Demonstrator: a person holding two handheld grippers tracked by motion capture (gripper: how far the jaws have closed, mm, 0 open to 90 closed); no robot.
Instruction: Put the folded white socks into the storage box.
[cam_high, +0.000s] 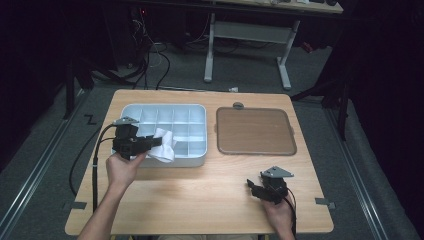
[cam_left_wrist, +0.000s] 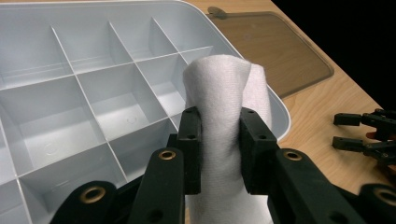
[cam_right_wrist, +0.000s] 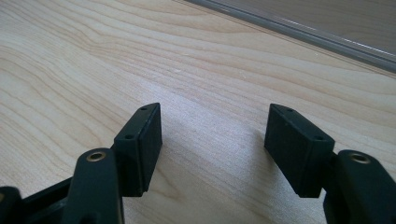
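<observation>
Over the tray (cam_left_wrist: 70, 28), left fingers (cam_left_wrist: 190, 140) pinch a white cloth (cam_left_wrist: 222, 93); right fingers (cam_right_wrist: 140, 140) spread, seemingly empty.

Brown lid (cam_high: 255, 131), wooden table (cam_high: 200, 195), white desk frame (cam_high: 247, 42)

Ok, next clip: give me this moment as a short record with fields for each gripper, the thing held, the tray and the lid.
left gripper: shut on white cloth, over the tray's near right part
white cloth: bunched, pinched between the jaws
right gripper: open, nothing between the jaws, over bare table
compartment tray: white, its visible cells empty
brown lid: flat on the table, right of the tray
</observation>
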